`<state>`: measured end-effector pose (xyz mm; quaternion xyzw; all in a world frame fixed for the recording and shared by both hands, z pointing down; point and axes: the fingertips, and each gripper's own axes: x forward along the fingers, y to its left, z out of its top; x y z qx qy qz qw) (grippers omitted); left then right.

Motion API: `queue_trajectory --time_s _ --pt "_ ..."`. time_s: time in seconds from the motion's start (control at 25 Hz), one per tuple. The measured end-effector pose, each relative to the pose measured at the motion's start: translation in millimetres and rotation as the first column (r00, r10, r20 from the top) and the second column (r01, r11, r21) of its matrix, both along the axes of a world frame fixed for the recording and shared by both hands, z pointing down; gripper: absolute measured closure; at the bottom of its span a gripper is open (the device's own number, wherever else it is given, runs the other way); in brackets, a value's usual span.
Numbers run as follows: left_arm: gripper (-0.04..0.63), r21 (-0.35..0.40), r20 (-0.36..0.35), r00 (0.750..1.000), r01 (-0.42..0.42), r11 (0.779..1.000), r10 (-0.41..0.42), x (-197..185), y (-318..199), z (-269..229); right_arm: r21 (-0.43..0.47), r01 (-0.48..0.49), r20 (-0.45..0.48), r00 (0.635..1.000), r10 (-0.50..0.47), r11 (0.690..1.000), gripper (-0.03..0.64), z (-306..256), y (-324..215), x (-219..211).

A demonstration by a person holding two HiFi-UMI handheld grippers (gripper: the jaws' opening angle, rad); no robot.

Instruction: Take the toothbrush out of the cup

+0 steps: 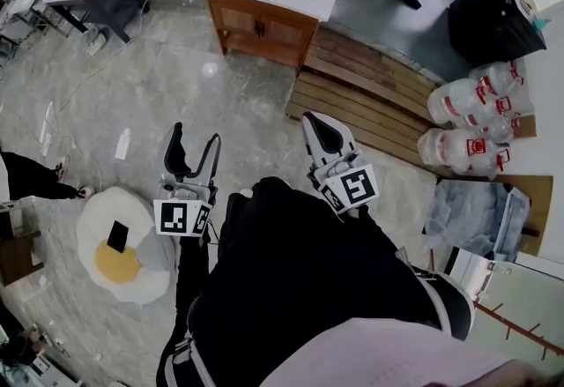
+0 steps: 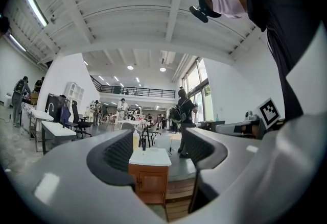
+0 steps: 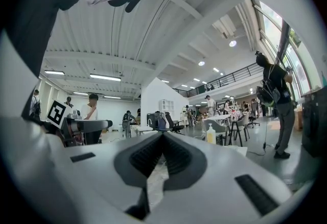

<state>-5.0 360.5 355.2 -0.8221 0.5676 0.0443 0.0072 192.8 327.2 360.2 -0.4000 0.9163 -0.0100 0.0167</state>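
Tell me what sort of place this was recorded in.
Probably a large open lab or workshop hall, not a home: a lone vanity cabinet stands on open floor beside a wooden platform, with desks and a mezzanine railing beyond.

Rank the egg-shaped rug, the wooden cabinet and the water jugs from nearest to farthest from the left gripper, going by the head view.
From the left gripper:
1. Egg-shaped rug, on the floor at its left.
2. Wooden cabinet, ahead of it.
3. Water jugs, far off to the right.
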Motion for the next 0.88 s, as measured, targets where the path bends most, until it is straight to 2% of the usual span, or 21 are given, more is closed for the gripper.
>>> queue_trajectory --time_s 0.56,0.72,0.88 --pt "0.284 0.003 -0.012 1.000 0.018 1.000 -0.018 45 -33 15 -0.019 0.032 -0.003 0.999 -0.032 0.999 0.618 15 -32 44" --pt "0.284 -0.009 -0.009 1.000 0.018 1.000 -0.018 39 -53 21 -0.018 0.038 0.000 0.999 -0.038 0.999 0.618 15 -51 39" --pt "0.284 0.007 -0.019 1.000 0.014 1.000 -0.014 22 -96 23 -0.003 0.038 -0.005 0.999 -0.038 0.999 0.618 18 -90 23"
